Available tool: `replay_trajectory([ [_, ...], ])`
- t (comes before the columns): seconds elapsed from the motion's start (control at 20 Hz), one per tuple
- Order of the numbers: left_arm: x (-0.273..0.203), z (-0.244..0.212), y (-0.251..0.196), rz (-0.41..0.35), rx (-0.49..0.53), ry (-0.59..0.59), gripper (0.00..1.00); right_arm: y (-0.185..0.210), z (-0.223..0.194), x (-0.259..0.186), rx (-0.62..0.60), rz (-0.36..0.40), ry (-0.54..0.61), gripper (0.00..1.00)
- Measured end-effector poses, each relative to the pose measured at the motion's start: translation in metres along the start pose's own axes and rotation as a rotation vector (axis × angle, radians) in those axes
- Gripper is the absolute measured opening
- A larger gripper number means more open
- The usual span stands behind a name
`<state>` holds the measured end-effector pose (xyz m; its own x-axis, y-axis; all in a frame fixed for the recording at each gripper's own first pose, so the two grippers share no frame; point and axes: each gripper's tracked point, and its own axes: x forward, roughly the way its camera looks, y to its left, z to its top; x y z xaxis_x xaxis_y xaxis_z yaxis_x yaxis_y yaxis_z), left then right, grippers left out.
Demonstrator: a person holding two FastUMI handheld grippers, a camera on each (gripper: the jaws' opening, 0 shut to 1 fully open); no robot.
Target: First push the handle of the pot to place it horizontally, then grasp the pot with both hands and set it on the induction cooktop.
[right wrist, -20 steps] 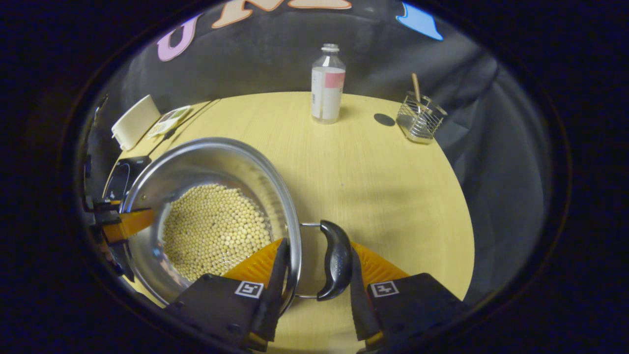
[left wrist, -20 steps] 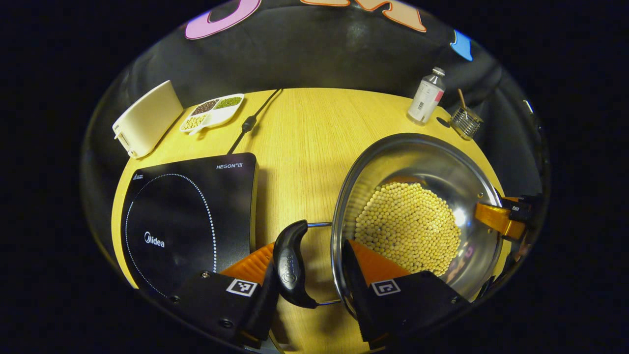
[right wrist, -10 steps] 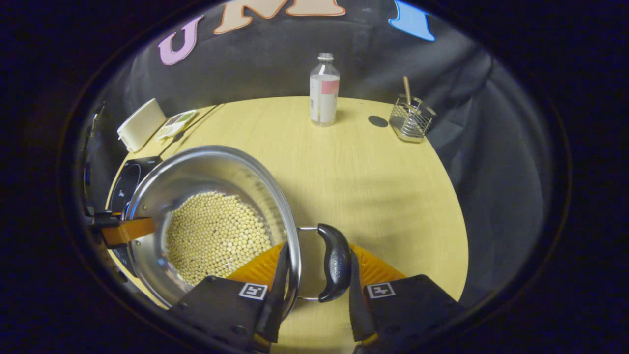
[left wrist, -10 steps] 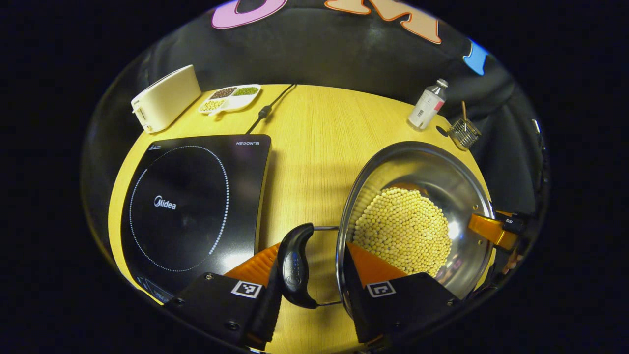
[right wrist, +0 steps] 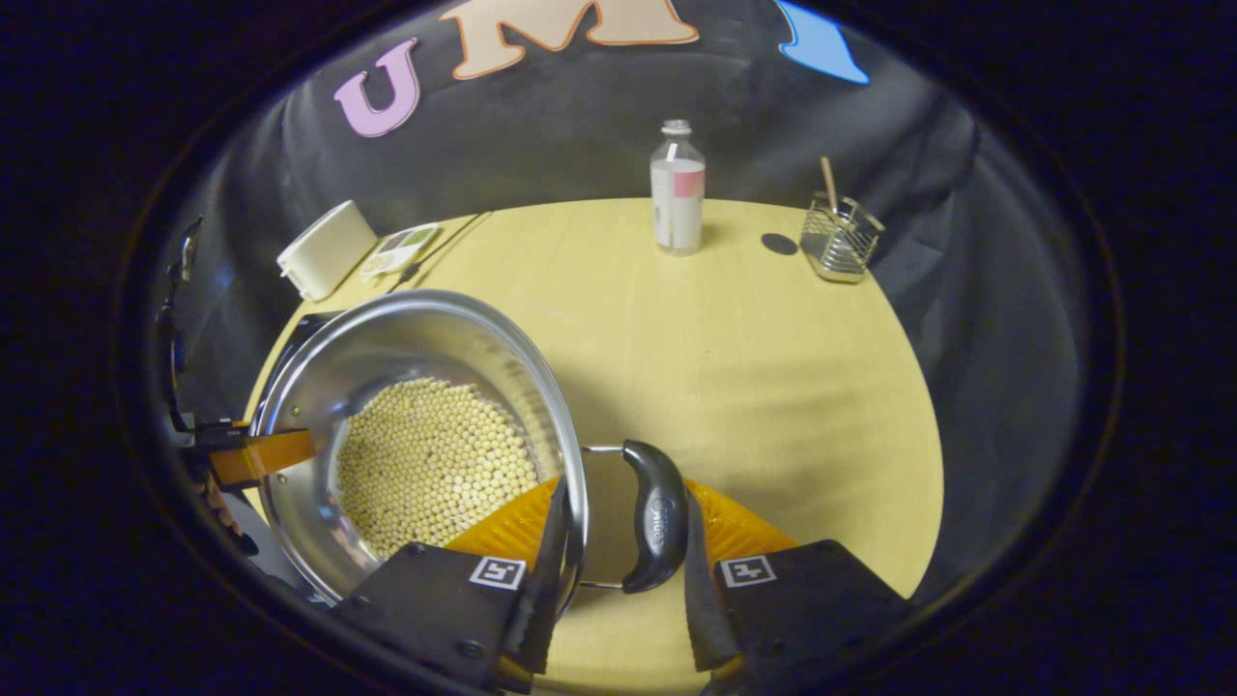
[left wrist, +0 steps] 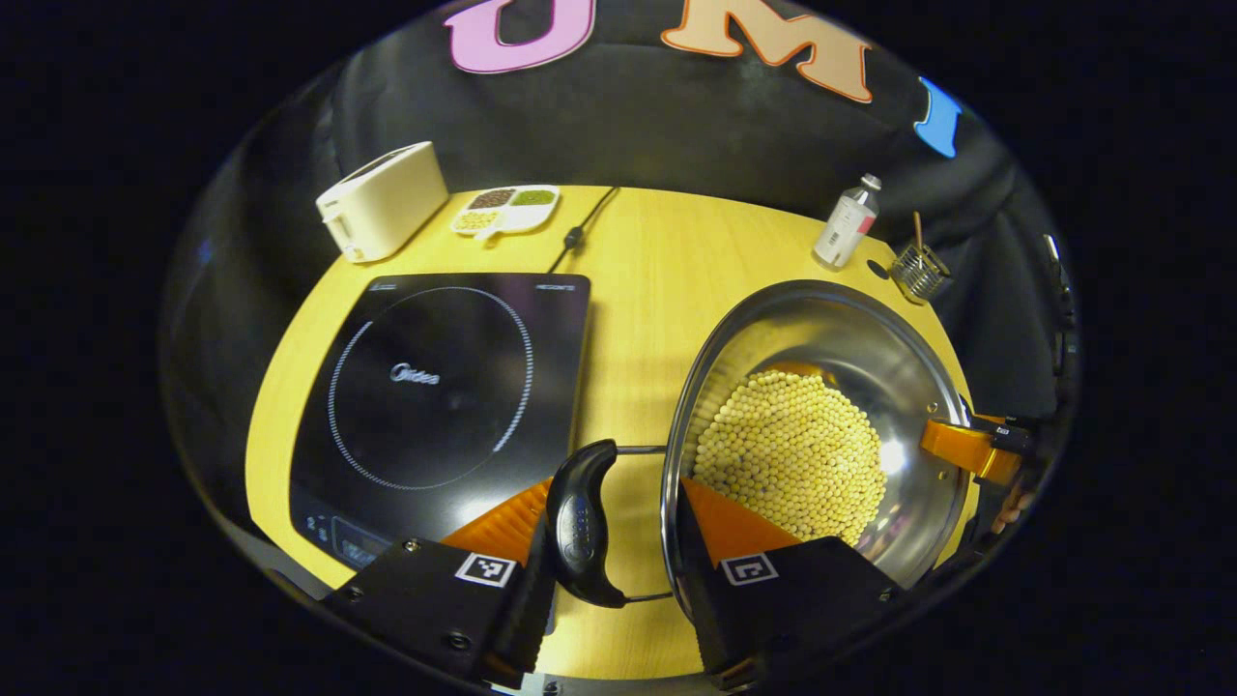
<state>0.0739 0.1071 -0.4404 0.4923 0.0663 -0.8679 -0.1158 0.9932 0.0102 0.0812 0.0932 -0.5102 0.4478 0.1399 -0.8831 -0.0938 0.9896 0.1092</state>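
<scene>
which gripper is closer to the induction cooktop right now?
Left. The left gripper clamps the pot's handle on the side facing the induction cooktop, right beside it. The right gripper holds the opposite handle, with the whole pot between it and the cooktop.

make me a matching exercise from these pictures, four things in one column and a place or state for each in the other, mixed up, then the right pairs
Things:
1. pot
2. induction cooktop
3. bottle
4. wire basket

Places or states:
A. black, flat on the table, nothing on it
B. far edge of the table, a wooden stick standing in it
C. holds yellow beans, a gripper at each side handle
D. upright near the back of the table, capped, pink patch on its label

Pairs: 1-C, 2-A, 3-D, 4-B
</scene>
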Motion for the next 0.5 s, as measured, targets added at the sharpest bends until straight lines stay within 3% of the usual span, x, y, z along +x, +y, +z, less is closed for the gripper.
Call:
replay_trajectory([
  [0.3,-0.032,-0.006,0.047,0.077,-0.016,-0.015,0.63,0.052,-0.003,-0.005,-0.006,0.106,0.013,0.58],
  [0.5,-0.036,-0.004,0.066,0.073,-0.025,-0.024,0.63,0.071,0.001,-0.006,-0.013,0.107,0.007,0.58],
])
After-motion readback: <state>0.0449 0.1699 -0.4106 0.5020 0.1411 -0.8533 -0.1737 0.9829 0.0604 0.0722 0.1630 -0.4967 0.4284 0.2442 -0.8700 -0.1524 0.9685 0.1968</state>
